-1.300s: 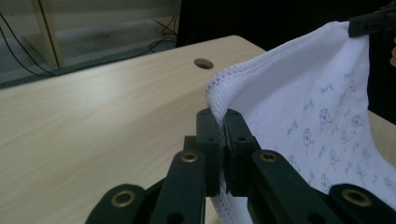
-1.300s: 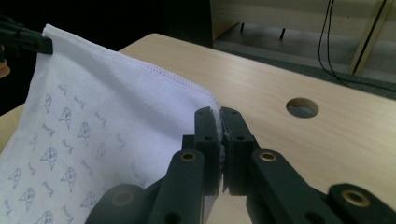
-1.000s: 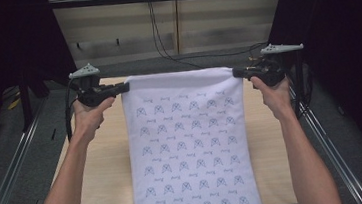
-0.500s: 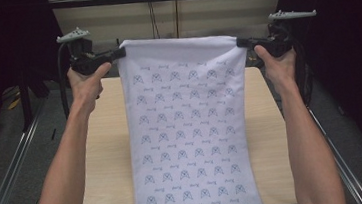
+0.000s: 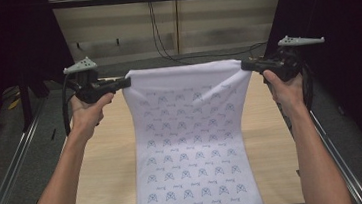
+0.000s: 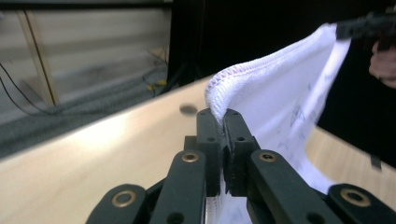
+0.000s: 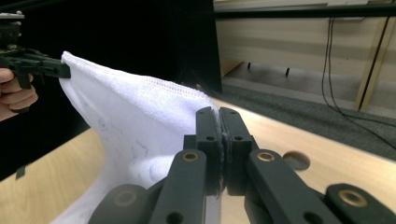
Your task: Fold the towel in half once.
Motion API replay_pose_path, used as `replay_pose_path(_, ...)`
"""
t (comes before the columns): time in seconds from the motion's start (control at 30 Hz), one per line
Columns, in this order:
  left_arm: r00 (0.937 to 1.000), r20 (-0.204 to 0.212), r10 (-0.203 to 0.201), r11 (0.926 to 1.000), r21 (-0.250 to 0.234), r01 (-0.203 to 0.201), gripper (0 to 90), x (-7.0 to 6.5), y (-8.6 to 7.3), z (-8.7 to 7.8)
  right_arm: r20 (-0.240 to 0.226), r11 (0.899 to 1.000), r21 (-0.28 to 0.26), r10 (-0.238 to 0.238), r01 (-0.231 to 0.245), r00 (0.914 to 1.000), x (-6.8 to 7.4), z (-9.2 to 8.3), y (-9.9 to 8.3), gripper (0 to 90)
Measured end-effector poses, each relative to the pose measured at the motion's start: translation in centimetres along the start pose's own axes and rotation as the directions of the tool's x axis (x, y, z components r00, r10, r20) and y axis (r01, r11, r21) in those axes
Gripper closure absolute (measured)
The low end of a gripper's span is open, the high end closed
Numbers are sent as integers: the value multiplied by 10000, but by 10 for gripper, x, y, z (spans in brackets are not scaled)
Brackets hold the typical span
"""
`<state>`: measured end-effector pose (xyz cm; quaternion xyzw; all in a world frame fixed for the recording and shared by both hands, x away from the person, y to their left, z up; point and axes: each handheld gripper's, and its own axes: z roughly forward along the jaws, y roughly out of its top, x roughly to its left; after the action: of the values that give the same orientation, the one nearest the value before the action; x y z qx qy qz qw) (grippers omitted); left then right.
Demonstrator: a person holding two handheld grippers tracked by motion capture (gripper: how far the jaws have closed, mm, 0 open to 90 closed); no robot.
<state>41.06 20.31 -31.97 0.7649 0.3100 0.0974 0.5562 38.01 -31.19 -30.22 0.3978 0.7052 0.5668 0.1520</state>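
Your left tongs [image 5: 126,81] and right tongs [image 5: 244,65] each pinch a top corner of the towel [image 5: 193,146], clamped tight, so it hangs spread mid-frame, ready to lay on the counter [image 5: 105,169]

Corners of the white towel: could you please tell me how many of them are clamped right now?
2. The left gripper pinches the far left corner of the white towel; the right gripper pinches the far right corner. The near corners lie past the table edge, hidden.
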Motion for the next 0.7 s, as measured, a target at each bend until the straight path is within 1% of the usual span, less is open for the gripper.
replay_pose_path(0.03,9999,162,-46,10000,-56,47,872,-1,-7,-1,-55,10000,84,-33,34,10000,2,0,-5,879)
replay_pose_path(0.07,9994,293,-182,9998,-25,183,871,-5,-15,-4,-146,9998,187,-88,91,9999,4,-1,-11,879)
replay_pose_path(0.1,9993,329,-195,9998,-61,197,872,-7,-20,-6,-362,9993,333,-178,190,9992,8,-1,-17,879)
replay_pose_path(0.13,9991,407,-144,9999,12,143,872,-13,-26,-9,-550,9983,519,-250,278,9982,10,-1,-21,879)
replay_pose_path(0.17,9988,487,-59,9999,144,52,872,-18,-34,-12,-625,9957,806,-411,461,9972,14,-2,-26,879)
replay_pose_path(0.2,9979,651,-13,9998,205,0,872,-22,-42,-14,-648,9930,1012,-547,611,9964,18,-3,-31,879)
replay_pose_path(0.23,9962,860,-125,9995,295,100,871,-26,-53,-17,-793,9921,1117,-487,575,9957,20,-5,-37,879)
replay_pose_path(0.3,9962,867,-78,9987,507,34,872,-31,-68,-21,-953,9888,1360,-494,622,9942,27,-10,-53,879)
replay_pose_path(0.37,9949,940,-375,9975,636,316,871,-33,-88,-27,-1105,9859,1548,-469,638,9928,34,-15,-68,879)
replay_pose_path(0.4,9940,964,-520,9967,678,455,872,-33,-94,-28,-1258,9854,1615,-341,544,9915,38,-19,-80,879)
replay_pose_path(0.43,9937,951,-588,9958,760,516,872,-35,-102,-30,-1305,9836,1725,-301,526,9910,40,-20,-86,879)
replay_pose_path(0.47,9939,947,-562,9952,850,482,872,-37,-109,-32,-1298,9792,1953,-302,554,9911,43,-22,-94,879)
replay_pose_path(0.5,9925,1040,-645,9946,872,555,872,-39,-115,-34,-1317,9768,2068,-284,555,9909,47,-24,-101,879)
replay_pose_path(0.57,9908,1159,-699,9930,1030,580,872,-45,-125,-37,-1440,9764,2113,-152,458,9895,53,-30,-114,879)
replay_pose_path(0.63,9911,1189,-605,9908,1272,453,872,-52,-131,-40,-1496,9747,2194,-91,422,9887,60,-35,-126,879)
replay_pose_path(0.67,9905,1253,-568,9896,1385,392,871,-56,-134,-41,-1468,9724,2296,-85,424,9891,63,-37,-131,879)
replay_pose_path(0.7,9919,1177,-473,9902,1364,311,872,-61,-137,-42,-1462,9702,2383,-94,444,9892,66,-39,-137,879)
